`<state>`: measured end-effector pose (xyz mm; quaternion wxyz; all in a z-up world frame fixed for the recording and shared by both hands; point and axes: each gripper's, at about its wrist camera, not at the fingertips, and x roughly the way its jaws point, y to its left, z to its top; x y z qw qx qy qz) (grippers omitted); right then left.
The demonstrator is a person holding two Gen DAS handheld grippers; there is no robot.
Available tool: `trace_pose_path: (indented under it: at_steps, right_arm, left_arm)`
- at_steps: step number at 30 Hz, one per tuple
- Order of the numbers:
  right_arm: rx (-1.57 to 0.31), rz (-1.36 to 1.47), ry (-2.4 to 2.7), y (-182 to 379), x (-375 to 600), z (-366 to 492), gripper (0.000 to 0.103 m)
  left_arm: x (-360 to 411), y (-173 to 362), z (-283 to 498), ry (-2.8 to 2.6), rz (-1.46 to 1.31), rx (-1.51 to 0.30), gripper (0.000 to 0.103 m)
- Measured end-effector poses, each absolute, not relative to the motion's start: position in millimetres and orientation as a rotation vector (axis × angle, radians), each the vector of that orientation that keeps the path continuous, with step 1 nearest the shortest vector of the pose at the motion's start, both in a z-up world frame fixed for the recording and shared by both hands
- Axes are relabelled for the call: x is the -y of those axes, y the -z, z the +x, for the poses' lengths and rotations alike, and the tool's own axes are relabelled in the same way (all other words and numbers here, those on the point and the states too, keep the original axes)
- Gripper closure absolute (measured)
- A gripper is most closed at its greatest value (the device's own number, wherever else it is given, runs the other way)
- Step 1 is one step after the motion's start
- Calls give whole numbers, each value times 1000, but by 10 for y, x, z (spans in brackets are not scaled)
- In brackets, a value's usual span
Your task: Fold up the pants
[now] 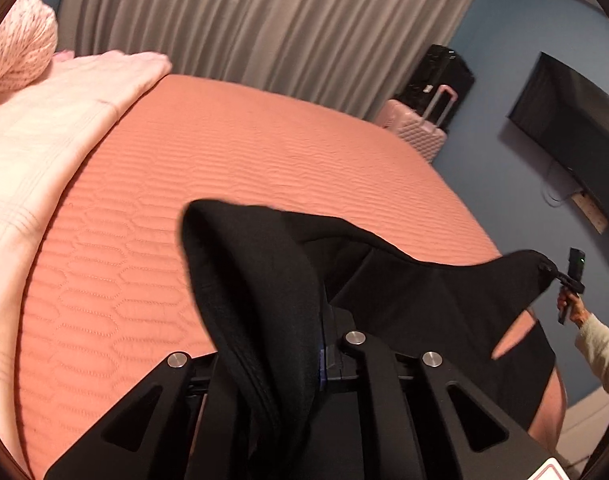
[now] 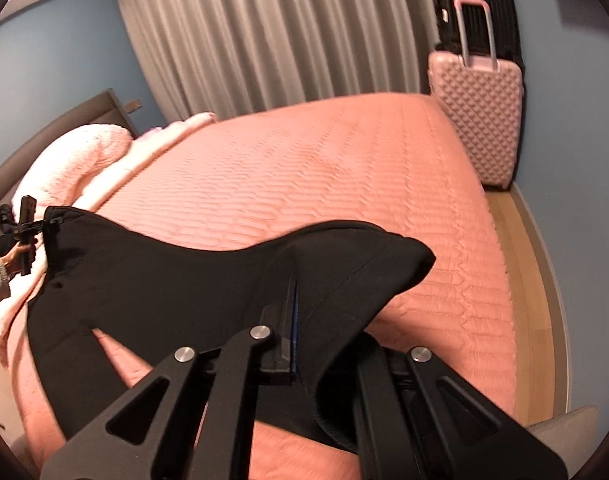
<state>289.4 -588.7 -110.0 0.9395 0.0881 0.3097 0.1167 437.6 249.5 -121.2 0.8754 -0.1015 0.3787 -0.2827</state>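
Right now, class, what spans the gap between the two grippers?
The black pants stretch between the left gripper and the right gripper, above the bed; the right wrist view shows it.

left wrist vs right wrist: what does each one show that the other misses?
Left wrist only: the wall TV and the right gripper pinching the pants' far corner. Right wrist only: the headboard, the wood floor and the left gripper at the opposite corner. Both: black pants held stretched over the bed, curtain, pink suitcase.
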Motion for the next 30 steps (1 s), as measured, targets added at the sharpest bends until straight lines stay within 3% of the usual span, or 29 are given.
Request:
trace_pose_path:
  at_steps: [11,20,21,23,27,30]
  right_arm:
    - [-617,184,-309,668,5634,1527,101]
    - [-776,162,-230,1215,5793,585,99]
    - [-813,160,-200,1347,5821,571,90]
    - [-861,140,-40,1623,5916,562,54]
    - [-817,237,173,1792,6242,374,38]
    - [-754,323,279,1682,6421,216,38]
  left_arm:
    - [-2637,734,2882,666,-246,-754,97]
    - [-2995,1003,1988,553,-310,-760,95]
    - [-3005,1078,1918,538,-304,-769,94]
    - [-3018,1262,1838,482,-291,-799,92]
    - [-3109,1552,1690,396,-277,-863,81]
    - [-3173,1557,1562,363,-232,-878,79]
